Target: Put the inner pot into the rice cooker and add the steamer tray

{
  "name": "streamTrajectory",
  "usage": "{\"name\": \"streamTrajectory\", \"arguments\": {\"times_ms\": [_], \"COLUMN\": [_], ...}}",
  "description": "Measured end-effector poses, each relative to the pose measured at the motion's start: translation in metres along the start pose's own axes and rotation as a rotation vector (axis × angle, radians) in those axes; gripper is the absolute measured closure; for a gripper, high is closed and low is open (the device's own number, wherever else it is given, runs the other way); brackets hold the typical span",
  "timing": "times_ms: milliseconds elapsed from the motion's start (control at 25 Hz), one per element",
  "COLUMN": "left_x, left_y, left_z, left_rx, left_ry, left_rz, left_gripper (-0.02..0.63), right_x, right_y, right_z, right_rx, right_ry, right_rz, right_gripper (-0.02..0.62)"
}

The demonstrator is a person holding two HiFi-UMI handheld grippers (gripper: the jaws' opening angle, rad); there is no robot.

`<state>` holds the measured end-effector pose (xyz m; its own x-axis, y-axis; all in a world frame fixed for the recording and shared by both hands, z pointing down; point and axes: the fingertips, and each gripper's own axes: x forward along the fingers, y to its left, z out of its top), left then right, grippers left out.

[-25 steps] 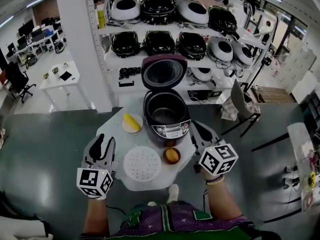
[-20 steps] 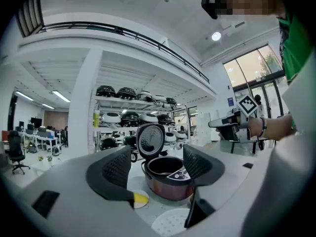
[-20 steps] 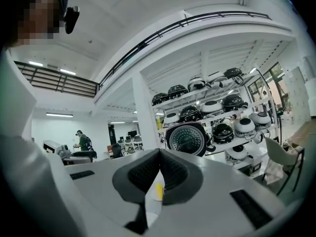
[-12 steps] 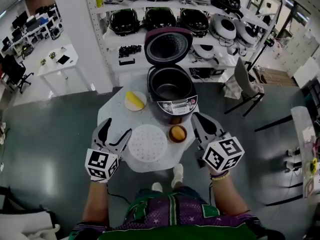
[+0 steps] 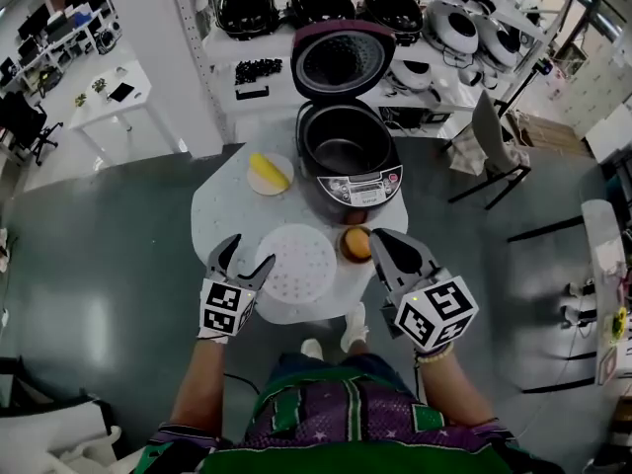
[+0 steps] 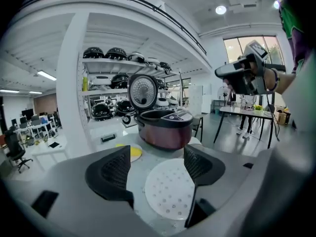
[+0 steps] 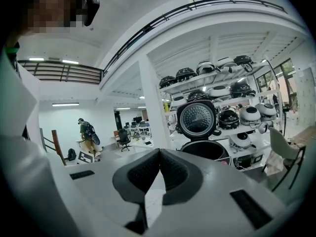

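The small white table [image 5: 219,220] stood on the grey floor and carried four things. At its far edge sat the dark rice cooker [image 5: 357,188], lid standing open. Left of it lay a plate [image 5: 259,184] with something yellow. On the near side the white, perforated steamer tray [image 5: 296,263] lay flat, with a small bowl [image 5: 355,245] just to its right, before the cooker.

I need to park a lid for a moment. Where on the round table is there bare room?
Bare: the left of the table, between the plate with the yellow thing and the steamer tray. Crowded: in front of the rice cooker, where the small bowl sits close beside the tray.
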<state>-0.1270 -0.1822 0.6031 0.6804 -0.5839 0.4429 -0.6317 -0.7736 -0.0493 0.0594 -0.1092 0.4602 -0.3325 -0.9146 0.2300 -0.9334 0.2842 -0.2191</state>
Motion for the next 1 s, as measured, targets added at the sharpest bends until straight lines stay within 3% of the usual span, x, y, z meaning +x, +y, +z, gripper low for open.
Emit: {"name": "streamTrajectory", "arguments": {"times_ms": [280,800,1000], "left_x": [0.045,0.102,0.110], "left_y": [0.005,0.036,0.040], "left_z": [-0.075,-0.164,-0.174], "left_rx": [-0.080,-0.180,-0.221], "left_ry": [0.143,0.326,0.337], "left_rz": [0.021,0.093,0.123], "left_gripper": [0.261,0.261,0.264], "right_x": [0.011,0.011,0.007], "right_y": [0.000,-0.036,-0.048], "right_z": [-0.026,-0.043,-0.051], "right_rx": [0.003,0.015,0.015], "right_ry": [0.066,0.116,0.142], "right_rz": [0.015,-0.038,-0.060], "right_gripper": [0.589,0.590,0.589]}}
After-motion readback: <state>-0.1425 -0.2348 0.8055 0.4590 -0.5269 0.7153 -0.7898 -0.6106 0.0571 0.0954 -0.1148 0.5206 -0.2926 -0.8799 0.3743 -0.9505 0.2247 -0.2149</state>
